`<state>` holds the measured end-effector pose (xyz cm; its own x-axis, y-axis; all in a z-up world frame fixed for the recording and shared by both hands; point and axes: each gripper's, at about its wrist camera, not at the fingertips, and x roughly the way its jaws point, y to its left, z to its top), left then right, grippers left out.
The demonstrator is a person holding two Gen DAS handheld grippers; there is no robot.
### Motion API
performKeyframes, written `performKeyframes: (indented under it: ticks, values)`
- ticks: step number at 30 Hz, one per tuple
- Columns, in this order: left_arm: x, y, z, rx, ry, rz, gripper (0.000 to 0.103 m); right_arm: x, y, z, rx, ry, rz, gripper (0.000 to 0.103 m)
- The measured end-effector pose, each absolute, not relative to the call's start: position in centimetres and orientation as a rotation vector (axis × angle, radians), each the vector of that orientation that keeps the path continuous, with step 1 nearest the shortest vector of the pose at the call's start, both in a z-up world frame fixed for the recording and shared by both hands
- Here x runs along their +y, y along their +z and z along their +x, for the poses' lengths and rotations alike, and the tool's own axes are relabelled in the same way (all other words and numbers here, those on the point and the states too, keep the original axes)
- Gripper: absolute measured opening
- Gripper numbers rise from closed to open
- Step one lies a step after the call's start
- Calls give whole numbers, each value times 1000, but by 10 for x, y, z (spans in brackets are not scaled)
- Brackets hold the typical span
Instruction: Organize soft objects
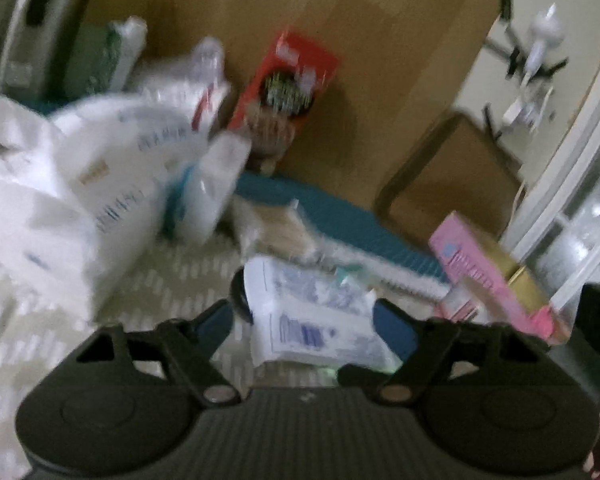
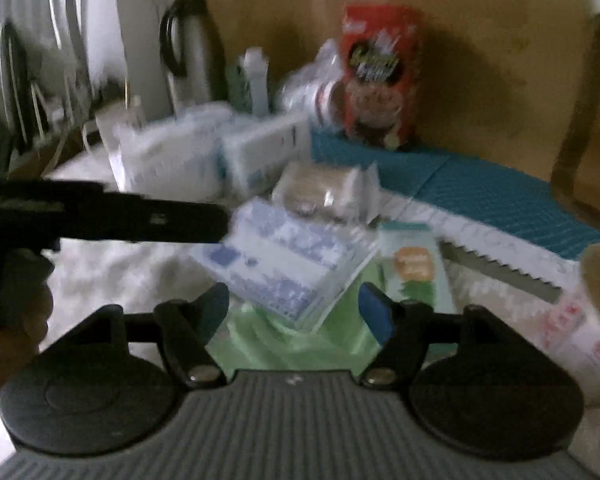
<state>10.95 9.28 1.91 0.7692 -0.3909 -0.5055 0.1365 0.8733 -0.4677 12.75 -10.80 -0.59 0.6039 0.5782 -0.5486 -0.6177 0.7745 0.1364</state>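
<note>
Both views are smeared with motion blur, so fine print and edges are lost. In the left wrist view the left gripper (image 1: pixel 304 320) has its blue-padded fingers (image 1: pixel 392 320) spread on either side of a flat, crinkly white packet with blue print (image 1: pixel 312 320); whether the pads press on its sides cannot be told. The packet lies on a pale woven cloth (image 1: pixel 40 340) with a small dashed pattern. Behind it sits a large, puffy white plastic bag (image 1: pixel 80 184), and a tall red cardboard cereal box (image 1: pixel 288 84) stands against a smooth brown board. A rigid pink box (image 1: pixel 484 276) leans at the right, beside a ribbed teal mat (image 1: pixel 360 224). In the right wrist view the right gripper (image 2: pixel 294 306) stands with its jaws apart and nothing between the pads; just ahead lies the same blue-printed packet (image 2: pixel 284 264), resting partly on a thin, glossy green sheet (image 2: pixel 284 344). A pale green carton (image 2: pixel 414 264) lies flat to its right, and a clear-wrapped beige bundle (image 2: pixel 324 192) sits beyond. The other gripper's dark body reaches in from the left.
</note>
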Motion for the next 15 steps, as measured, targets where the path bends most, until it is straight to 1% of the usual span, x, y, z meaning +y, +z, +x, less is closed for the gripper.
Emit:
performKeyframes:
  ticks: [1,2,3,5,9,12,15]
  values:
    - [90,14,116,664,-294,-424,45,-104,-9,130,612,688,-79,74]
    - [87,7,123,704,-303,-431,43,-101,-11,128,587,685,-93,71]
    - [86,5,123,701,-312,-435,41,-98,-10,123,566,679,-115,68]
    - [85,8,114,690,-324,-445,40,-96,-5,111,530,665,-133,67]
    - [84,32,83,601,-366,-435,39,-97,12,67,394,643,-219,67]
    - [85,38,57,600,-398,-456,42,-101,14,32,375,676,-206,69]
    - [84,32,33,609,-392,-437,50,-112,5,16,415,716,-150,69]
